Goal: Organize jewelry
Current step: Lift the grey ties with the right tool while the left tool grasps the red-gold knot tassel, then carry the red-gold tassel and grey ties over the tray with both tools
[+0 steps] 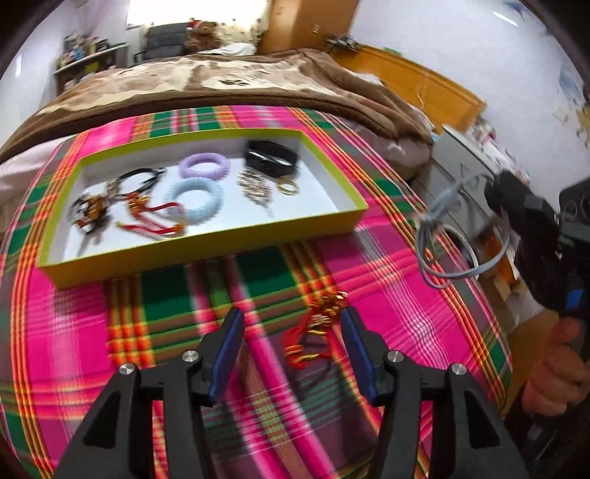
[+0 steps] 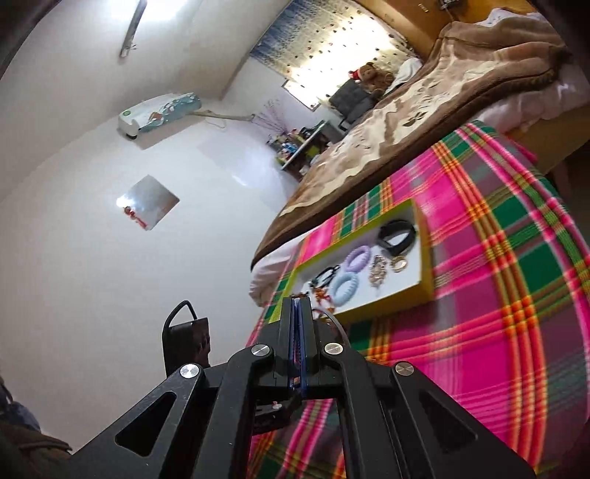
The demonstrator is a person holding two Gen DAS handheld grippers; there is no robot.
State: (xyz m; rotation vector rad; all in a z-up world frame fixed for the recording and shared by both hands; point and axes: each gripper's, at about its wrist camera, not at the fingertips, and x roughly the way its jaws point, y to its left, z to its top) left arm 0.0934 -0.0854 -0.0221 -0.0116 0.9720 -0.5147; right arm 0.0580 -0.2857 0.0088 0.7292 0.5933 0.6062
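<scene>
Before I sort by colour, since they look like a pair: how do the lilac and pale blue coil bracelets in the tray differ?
The lilac coil bracelet is purple; the pale blue coil bracelet is light blue. The lilac one lies nearer the tray's far wall, the blue one nearer its front, and the blue one looks larger. Both are ridged rings lying flat, touching each other.

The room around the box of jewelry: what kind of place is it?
Most likely a bedroom in a home. A bed with a brown blanket and a teddy bear stands behind the box, and an air conditioner hangs on the wall.
</scene>
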